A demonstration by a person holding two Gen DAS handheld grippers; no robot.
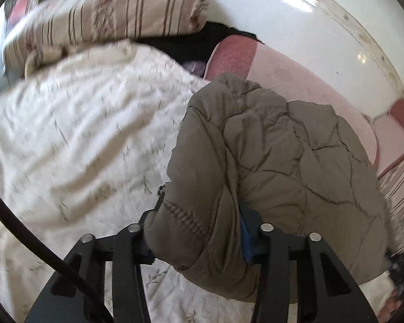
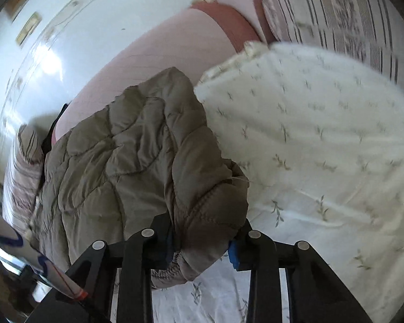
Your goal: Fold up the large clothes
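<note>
Both claws, left (image 1: 199, 231) right (image 2: 202, 239), clamp jacket (image 1: 277, 156); black garment (image 1: 191, 45) left-view only.

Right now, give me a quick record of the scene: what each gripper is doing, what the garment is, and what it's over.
garment: quilted olive-brown puffer jacket, bunched, lifted
left gripper: shut on a jacket edge
right gripper: shut on another jacket edge
surface below: cream quilt with small leaf print
nearby: striped floral pillow, pink sheet
floor: glossy white tile
</note>
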